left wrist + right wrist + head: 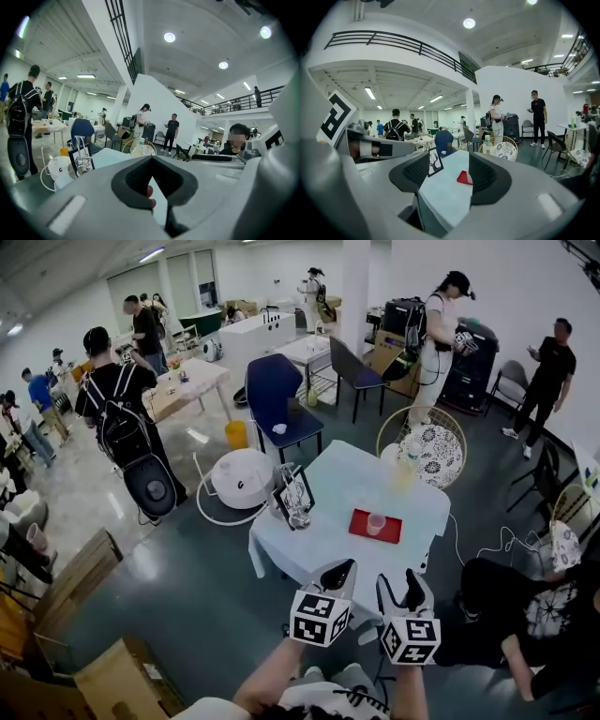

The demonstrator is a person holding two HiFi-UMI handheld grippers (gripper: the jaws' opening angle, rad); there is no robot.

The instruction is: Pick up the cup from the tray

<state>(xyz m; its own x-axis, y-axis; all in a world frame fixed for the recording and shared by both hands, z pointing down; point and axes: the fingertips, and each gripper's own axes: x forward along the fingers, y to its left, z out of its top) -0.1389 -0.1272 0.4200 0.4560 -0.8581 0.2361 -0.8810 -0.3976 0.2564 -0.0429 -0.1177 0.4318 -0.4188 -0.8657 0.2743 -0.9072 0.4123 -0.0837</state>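
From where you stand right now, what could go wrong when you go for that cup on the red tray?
1. The cup looks thin and light: the open jaws of the right gripper might tip or crush it.
2. A bottle stands beyond the tray, near the far edge of the table; overreaching could knock it off.

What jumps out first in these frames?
The red tray with a pale cup standing on it, right of centre on the light-clothed table. Below it, the left hand-held gripper and right hand-held gripper hover at the table's near edge, jaws apart, empty. People crowd the room behind.
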